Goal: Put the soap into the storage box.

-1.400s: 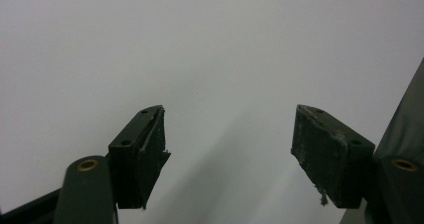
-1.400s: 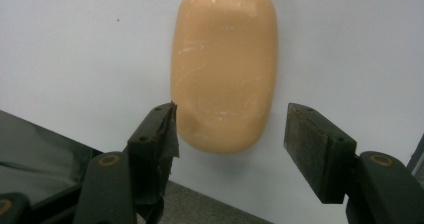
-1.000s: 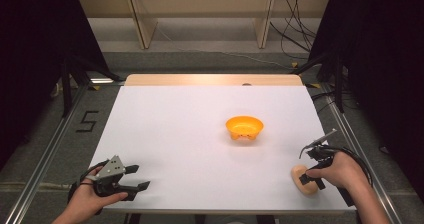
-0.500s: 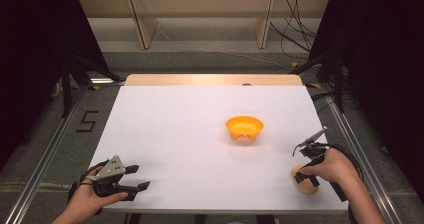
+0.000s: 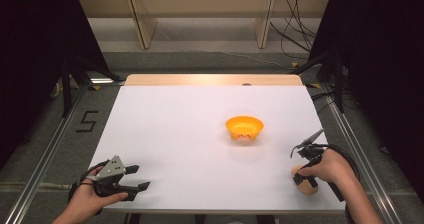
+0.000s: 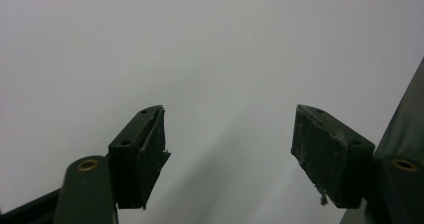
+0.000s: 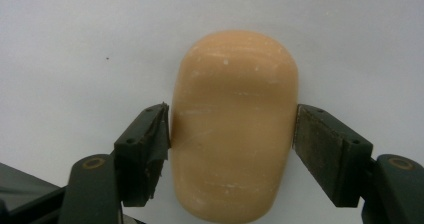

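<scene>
The tan bread roll (image 7: pixel 234 126) lay between the right gripper (image 7: pixel 232 134), whose jaws had just been opening, barely off its sides.

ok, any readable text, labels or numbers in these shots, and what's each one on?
"5": a dark digit on the grey floor left of the table, in the high view.
No other text: the orange bowl, the tan bread roll and both grippers carry no readable label in any view.
</scene>
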The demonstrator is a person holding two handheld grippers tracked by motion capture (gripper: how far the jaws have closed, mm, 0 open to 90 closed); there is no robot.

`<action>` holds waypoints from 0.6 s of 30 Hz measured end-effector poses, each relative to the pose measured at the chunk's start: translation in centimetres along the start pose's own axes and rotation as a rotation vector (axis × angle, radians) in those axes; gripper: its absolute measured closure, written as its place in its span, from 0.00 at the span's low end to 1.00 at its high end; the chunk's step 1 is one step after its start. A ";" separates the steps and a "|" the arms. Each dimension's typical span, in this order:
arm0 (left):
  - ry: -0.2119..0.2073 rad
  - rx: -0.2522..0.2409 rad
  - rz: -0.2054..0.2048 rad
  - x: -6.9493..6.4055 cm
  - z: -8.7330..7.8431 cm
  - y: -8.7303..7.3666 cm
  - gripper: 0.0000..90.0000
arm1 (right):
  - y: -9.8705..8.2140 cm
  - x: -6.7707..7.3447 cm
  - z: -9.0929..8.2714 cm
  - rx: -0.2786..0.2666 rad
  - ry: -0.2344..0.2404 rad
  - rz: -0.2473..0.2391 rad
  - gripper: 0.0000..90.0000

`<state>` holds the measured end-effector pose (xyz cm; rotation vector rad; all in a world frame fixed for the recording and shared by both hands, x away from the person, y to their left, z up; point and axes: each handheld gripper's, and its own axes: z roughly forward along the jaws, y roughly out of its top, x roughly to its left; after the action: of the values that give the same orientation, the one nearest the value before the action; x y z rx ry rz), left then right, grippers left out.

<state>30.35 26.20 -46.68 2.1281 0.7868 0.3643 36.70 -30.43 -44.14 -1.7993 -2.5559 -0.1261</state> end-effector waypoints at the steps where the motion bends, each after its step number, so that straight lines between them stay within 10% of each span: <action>1: -0.005 0.001 -0.034 -0.2 0.0 -0.1 0.33 | 0.0 0.0 0.1 0.006 0.003 -0.001 0.35; 7: 0.001 0.002 0.012 0.1 0.0 0.0 0.33 | 0.1 0.1 0.7 0.027 0.002 -0.007 0.35; 18: -0.011 -0.011 -0.024 -0.2 0.1 -0.1 0.33 | 0.1 0.2 1.1 0.034 -0.007 0.000 0.37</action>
<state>30.22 26.04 -46.79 2.1065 0.8020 0.3434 36.79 -30.15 -45.27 -1.7914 -2.5466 -0.0760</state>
